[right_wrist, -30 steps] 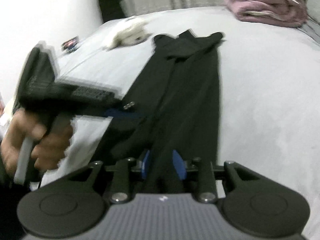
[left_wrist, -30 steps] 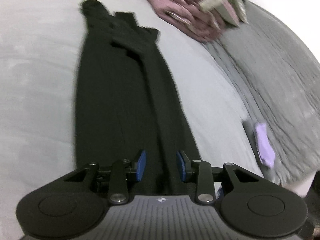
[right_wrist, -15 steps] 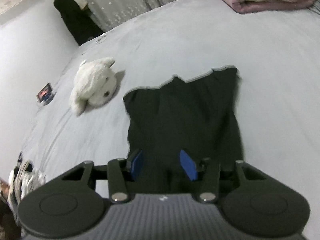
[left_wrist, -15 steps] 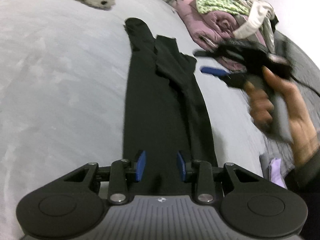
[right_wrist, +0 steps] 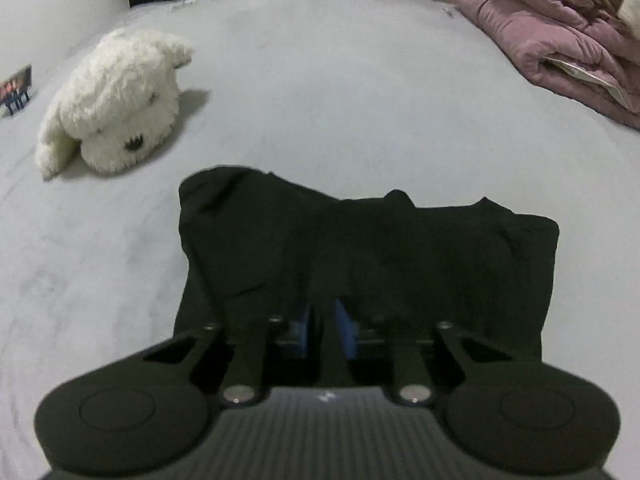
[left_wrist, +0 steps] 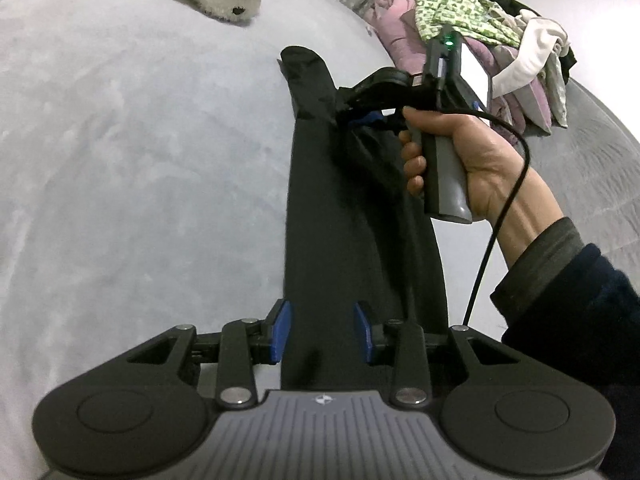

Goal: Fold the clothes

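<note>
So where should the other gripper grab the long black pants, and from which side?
Probably the near end of the black pants, where they lie flat between the open left gripper. Come in low from this end, along their length, since the edge here is thin and straight. The right gripper is already pinched on the bunched far end, so each end would be held for folding.

A grey bed carries everything; a long black garment lies flat on it, running from 6 o'clock toward 12 in the left wrist view; a white plush dog lies at 10 o'clock in the right wrist view; a pink quilt sits at 2 o'clock, clothes heaped on it.
</note>
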`<state>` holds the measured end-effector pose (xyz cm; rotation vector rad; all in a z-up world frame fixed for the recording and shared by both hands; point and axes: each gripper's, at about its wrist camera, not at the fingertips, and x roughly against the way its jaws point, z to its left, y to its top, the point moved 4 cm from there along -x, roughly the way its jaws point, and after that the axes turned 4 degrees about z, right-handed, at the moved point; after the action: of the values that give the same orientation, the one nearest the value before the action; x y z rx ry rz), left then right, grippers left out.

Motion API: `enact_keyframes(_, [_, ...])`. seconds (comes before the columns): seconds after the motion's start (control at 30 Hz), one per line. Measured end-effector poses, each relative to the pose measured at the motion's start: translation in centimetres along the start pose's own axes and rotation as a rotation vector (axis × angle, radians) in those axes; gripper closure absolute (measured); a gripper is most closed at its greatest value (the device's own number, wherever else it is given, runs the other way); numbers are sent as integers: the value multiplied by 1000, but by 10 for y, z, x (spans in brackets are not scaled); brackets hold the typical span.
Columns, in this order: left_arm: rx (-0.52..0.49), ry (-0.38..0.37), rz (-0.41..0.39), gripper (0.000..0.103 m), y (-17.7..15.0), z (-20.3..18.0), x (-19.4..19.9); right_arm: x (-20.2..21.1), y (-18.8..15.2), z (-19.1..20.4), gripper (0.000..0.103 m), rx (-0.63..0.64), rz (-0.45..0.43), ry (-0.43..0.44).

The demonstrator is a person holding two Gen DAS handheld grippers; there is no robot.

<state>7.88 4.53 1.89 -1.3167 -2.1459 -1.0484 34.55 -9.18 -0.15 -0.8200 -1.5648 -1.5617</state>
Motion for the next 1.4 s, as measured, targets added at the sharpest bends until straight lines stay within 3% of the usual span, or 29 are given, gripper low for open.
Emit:
enact_keyframes(0.2, [-27,-3,-5,70,-3,-7,1,39,-4,-3,96,-10,-132,136])
enact_keyframes(0.27, [-29,-2,-4,70,-3,-7,0,43,-4,3,96,22,-143,152])
enact_keyframes(0.33, [-33,6,-5,70,-3,-6,0,31,-4,8,96,58,-101,104])
enact_keyframes(0.4, [-31,13,-4,70,-4,-6,1,25,-4,9,86,69,-80,76])
enact_keyframes(0.5, [-32,13,-12,70,-2,-7,3,33,-7,-1,71,24,-117,109])
enact_keyframes(0.63, [-44,0,-14,70,-4,-10,3,69,-15,-31,71,-70,-140,221])
enact_keyframes(0.87, [-69,21,-13,70,-5,-11,-4,55,-74,-70,72,-138,13,219])
enact_keyframes(1.0, [-81,31,-13,70,-5,-12,-7,75,-95,-95,72,-265,-53,379])
enact_keyframes(1.13, [-96,25,-6,70,-8,-14,-8,58,-113,-94,76,-199,64,295])
enact_keyframes(1.3, [-96,23,-9,70,-7,-13,-7,74,-102,-124,72,-347,-18,404])
enact_keyframes(1.4, [-100,21,-4,70,-8,-14,-6,77,-87,-150,71,-402,-42,344])
